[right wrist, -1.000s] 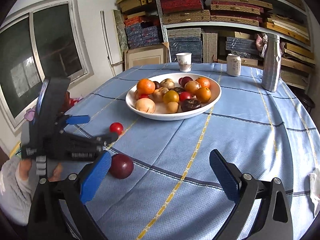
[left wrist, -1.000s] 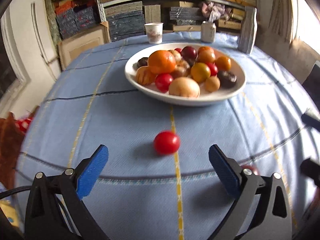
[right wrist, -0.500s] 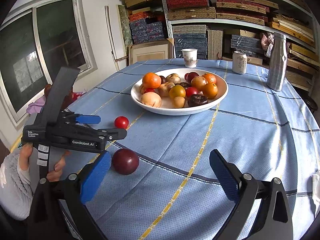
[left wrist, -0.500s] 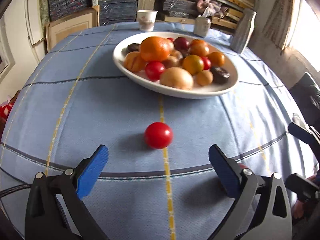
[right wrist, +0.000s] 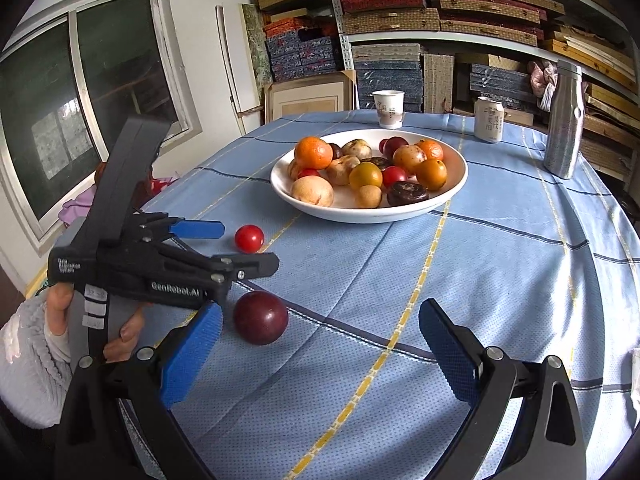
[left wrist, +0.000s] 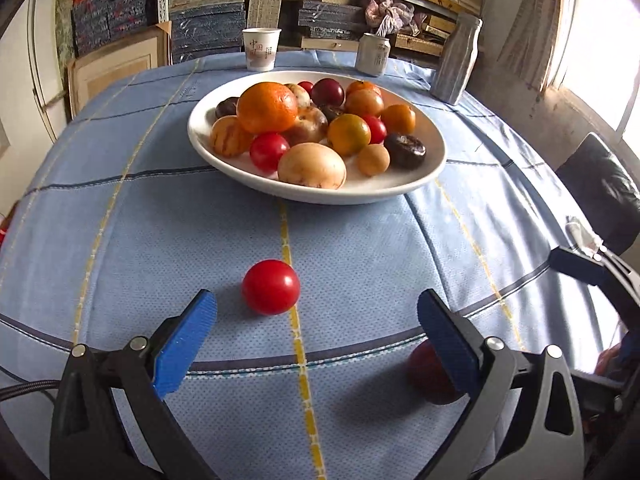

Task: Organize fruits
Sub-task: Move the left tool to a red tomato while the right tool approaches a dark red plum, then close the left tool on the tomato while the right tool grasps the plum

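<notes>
Jaws spread on both: left gripper empty, red tomato just ahead between its tips; right gripper empty, dark plum beside its left tip. Both fruits loose on worktop near its front edge. Bowl mid-worktop already heaped. Judgement: two fruits left to move.

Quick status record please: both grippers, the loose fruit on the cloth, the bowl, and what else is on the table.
left gripper: open, small red tomato just ahead
right gripper: open, empty
dark red plum: loose on the blue checked tablecloth, by right gripper's left finger
white bowl: heaped with mixed fruit
far edge: paper cup, drink can, silver bottle
</notes>
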Tool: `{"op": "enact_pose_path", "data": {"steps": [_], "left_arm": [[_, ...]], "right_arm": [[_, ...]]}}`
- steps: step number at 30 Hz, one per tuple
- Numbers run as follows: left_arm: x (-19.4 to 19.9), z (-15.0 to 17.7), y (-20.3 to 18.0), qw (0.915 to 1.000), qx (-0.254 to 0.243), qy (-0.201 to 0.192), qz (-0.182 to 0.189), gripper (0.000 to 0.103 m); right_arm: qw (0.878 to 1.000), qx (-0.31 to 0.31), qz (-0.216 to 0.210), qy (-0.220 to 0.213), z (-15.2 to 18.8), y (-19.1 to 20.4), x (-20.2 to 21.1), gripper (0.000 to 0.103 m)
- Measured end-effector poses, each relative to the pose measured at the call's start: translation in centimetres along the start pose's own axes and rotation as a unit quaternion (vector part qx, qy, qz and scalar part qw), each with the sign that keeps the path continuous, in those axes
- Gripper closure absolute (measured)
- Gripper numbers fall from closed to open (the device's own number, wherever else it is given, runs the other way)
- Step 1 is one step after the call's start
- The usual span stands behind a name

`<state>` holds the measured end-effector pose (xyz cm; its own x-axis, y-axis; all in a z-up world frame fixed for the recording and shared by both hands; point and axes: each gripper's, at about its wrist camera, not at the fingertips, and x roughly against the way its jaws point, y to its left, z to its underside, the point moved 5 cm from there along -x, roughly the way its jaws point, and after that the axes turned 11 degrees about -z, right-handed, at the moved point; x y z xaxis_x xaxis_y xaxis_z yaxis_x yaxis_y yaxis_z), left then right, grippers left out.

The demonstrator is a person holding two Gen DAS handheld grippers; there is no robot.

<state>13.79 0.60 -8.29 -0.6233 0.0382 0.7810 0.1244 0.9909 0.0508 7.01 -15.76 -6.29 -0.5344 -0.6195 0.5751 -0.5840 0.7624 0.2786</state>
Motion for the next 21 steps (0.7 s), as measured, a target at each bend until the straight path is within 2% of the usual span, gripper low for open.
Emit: {"op": "enact_pose_path", "data": {"steps": [3,8,12,18,20,21], "left_arm": [[-0.3,0.2,-0.1,1.0,-0.005,0.007,-0.004,0.004],[0.0,0.3,-0.5,0.9994,-0.025,-0.003,-0.024,0.004],[-0.2,0.1,0.3,0.9999,-0.008,0.002,-0.014,0.004],[-0.3,-0.2,0.8,0.9998,0.001,-0.003,-0.02,0.004],[-0.5,-0.2,0.5,0.9996,-0.008,-0.002,-0.026,0.005],[-0.6,-0.1,0.3,0.9996,-0.012,-0.001,-0.027,0.007]], "right_arm": [[1.0,-0.003,-0.002,0.004,0.1,0.0,-0.1,0.004],[1.0,-0.006,-0.005,0.009,0.1,0.0,-0.3,0.004],[1.0,-0.008,-0.009,0.017,0.2,-0.1,-0.7,0.004],[0.998,-0.011,-0.037,0.047,0.3,1.0,-2.3,0.004],[0.997,-0.003,-0.042,0.059,0.3,1.7,-2.9,0.006],[0.997,0.003,-0.043,0.068,0.3,2.0,-3.4,0.012]]}}
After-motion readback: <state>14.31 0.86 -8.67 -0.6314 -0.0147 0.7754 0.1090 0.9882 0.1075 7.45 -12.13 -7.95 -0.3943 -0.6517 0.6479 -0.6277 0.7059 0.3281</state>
